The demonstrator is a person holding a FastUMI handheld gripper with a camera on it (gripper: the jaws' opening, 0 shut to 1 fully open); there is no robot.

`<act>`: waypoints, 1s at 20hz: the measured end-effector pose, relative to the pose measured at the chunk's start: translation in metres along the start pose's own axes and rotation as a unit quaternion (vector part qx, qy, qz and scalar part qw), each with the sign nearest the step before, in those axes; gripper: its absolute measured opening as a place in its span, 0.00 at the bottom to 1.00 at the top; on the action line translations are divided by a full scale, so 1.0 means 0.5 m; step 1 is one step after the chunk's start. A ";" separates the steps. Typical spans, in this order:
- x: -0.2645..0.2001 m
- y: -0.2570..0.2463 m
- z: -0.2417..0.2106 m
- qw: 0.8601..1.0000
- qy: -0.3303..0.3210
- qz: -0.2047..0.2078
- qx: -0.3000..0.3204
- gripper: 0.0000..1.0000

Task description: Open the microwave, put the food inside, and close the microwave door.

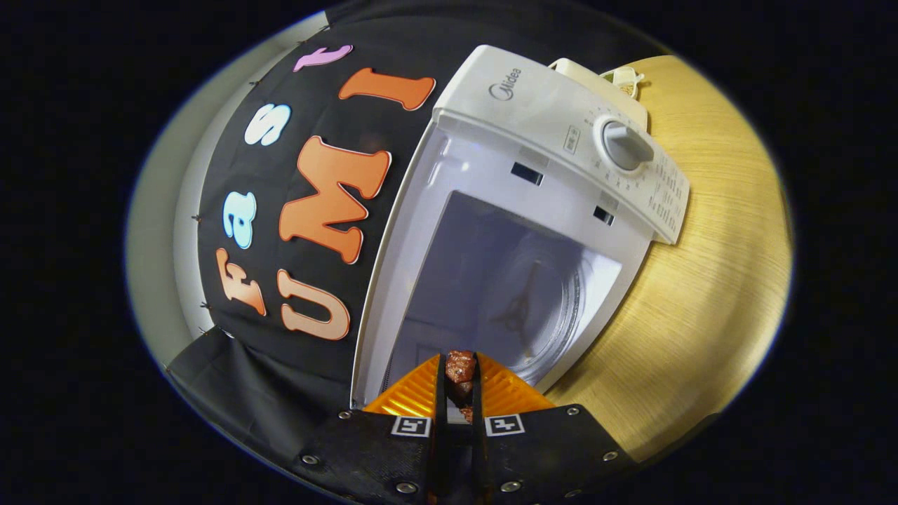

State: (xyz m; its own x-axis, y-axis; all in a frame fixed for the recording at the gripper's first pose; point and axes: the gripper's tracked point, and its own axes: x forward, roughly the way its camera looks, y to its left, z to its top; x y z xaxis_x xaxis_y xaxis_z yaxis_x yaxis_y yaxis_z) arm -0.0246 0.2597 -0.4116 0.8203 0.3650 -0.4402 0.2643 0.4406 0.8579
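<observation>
You are looking across a pale wooden tabletop (708, 294) with the booth's black cloth wall (280, 365) behind it. The view is rolled, so the white microwave (554, 119) appears tipped, its control panel with a round grey dial (626, 146) uppermost and nearest the table's far edge, where a cream plug and cord (617, 81) lie just past the microwave's corner.

The microwave stands open towards you. Its white front frame (393, 280) rings the cavity, and two dark latch slots (526, 173) sit in the frame strip next to the control panel. Inside, the glass turntable (554, 315) lies bare on the cavity floor, with free room all round it up to the cavity walls. Bare table runs alongside the microwave out to the tabletop's rounded edge.

Your gripper (459, 393) is at the cavity's mouth. Its orange fingers (414, 393) are drawn in to a narrow gap, both pressing on a reddish-brown piece of food (460, 366) held between the tips. The food sits at the cavity's threshold, short of the turntable, close to the nearer frame edge.
</observation>
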 end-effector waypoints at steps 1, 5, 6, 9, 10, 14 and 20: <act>0.009 0.004 0.002 1.000 -0.007 0.004 0.009 0.14; 0.055 -0.008 0.014 0.999 -0.029 0.008 0.015 0.14; 0.065 -0.020 0.018 0.999 -0.032 0.002 0.015 0.14; 0.096 -0.035 0.019 0.999 -0.040 -0.009 0.031 0.14; 0.107 -0.038 0.020 0.998 -0.046 -0.013 0.028 0.14; 0.144 -0.065 0.037 0.996 -0.078 -0.039 0.019 0.14; 0.176 -0.092 0.041 0.992 -0.103 -0.077 -0.015 0.15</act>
State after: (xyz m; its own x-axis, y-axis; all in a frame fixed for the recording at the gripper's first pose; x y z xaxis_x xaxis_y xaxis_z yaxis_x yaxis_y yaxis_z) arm 0.0459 0.2546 -0.4846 0.8585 0.1179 -0.4990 0.3812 0.5041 0.7749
